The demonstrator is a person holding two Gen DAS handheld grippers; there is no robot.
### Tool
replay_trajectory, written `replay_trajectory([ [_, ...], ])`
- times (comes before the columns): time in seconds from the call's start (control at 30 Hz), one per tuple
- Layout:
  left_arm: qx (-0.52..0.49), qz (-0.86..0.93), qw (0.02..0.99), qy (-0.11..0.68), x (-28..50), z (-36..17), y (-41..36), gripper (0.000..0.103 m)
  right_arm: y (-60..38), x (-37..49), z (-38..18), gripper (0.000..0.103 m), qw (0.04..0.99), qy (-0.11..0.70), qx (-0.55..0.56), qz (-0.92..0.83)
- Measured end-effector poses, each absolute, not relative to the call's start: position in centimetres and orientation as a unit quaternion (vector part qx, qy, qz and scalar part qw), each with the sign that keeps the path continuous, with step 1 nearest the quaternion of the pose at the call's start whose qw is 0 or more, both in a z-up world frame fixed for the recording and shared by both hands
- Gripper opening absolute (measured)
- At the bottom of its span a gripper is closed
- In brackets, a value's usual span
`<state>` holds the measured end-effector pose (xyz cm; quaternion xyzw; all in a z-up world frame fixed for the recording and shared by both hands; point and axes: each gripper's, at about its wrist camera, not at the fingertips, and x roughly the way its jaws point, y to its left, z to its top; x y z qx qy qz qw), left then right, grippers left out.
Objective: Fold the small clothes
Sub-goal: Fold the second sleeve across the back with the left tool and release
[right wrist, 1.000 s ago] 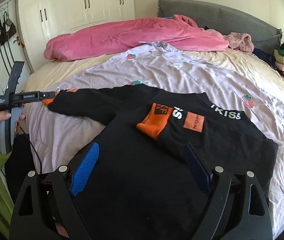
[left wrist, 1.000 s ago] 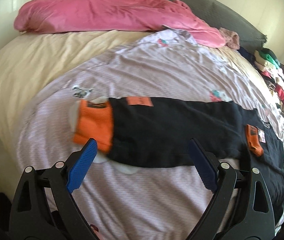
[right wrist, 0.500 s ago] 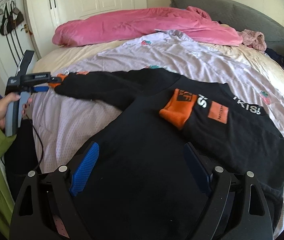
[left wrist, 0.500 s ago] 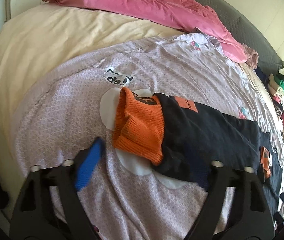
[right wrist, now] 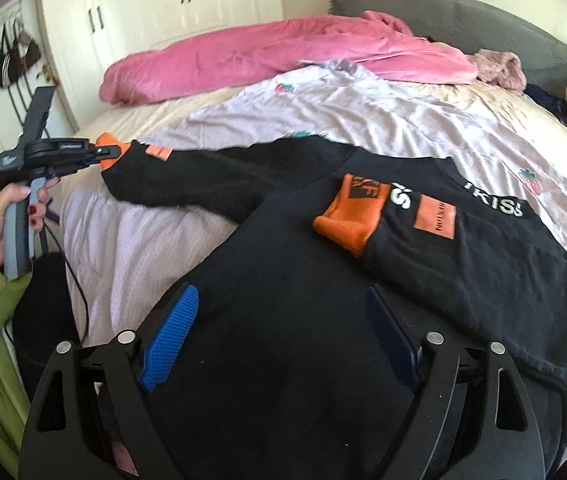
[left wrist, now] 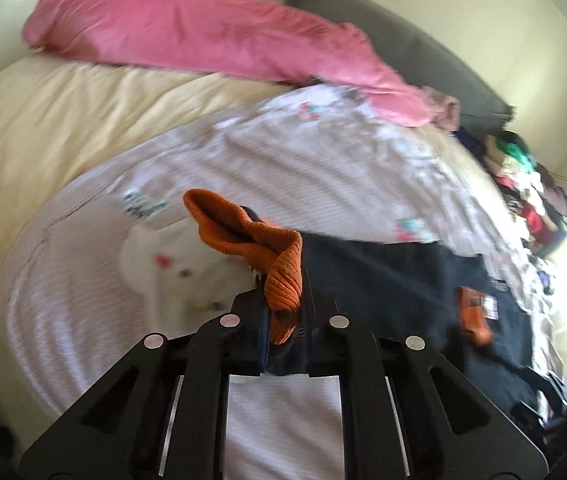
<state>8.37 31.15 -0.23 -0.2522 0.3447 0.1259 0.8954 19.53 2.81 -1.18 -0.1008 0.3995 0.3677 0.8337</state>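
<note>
A black sweater with orange cuffs lies on the lilac sheet of a bed. Its right sleeve is folded across the chest, orange cuff on top. My left gripper is shut on the orange cuff of the outstretched left sleeve and holds it lifted off the sheet; it also shows in the right wrist view. My right gripper is open and empty, low over the sweater's lower body.
A pink duvet lies across the head of the bed before a grey headboard. A pile of clothes sits at the right edge. White wardrobe doors stand behind.
My left gripper moved onto the left sleeve's orange cuff, shut on it and lifted it off the sheet. My right gripper stayed open over the sweater's body.
</note>
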Motion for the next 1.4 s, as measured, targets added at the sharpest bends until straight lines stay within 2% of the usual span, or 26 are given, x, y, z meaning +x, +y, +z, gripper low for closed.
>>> replay_trajectory([
  [0.1, -0.245, 0.092, 0.906, 0.334, 9.2, 1.5, 29.2, 0.005, 1.5, 20.2, -0.7, 0.074, 0.843, 0.398, -0.073, 0.355],
  [0.47, -0.209, -0.018, 0.919, 0.333, 12.8, 4.3, 20.2, 0.005, -2.7, 20.9, 1.2, 0.035, 0.868, 0.380, -0.032, 0.319],
  [1.27, -0.151, -0.174, 0.880, 0.416, 20.0, 1.3, 3.3, 0.005, -13.7, 21.5, 2.4, 0.033, 0.906, 0.374, 0.032, 0.196],
  [1.37, -0.151, -0.187, 0.871, 0.428, 20.6, 0.3, 1.8, 0.009, -14.9, 21.8, 1.9, 0.034, 0.905, 0.384, 0.042, 0.180],
  [1.4, -0.152, -0.191, 0.868, 0.433, 20.8, 0.0, 1.4, 0.013, -15.0, 21.8, 1.8, 0.034, 0.904, 0.386, 0.044, 0.179],
])
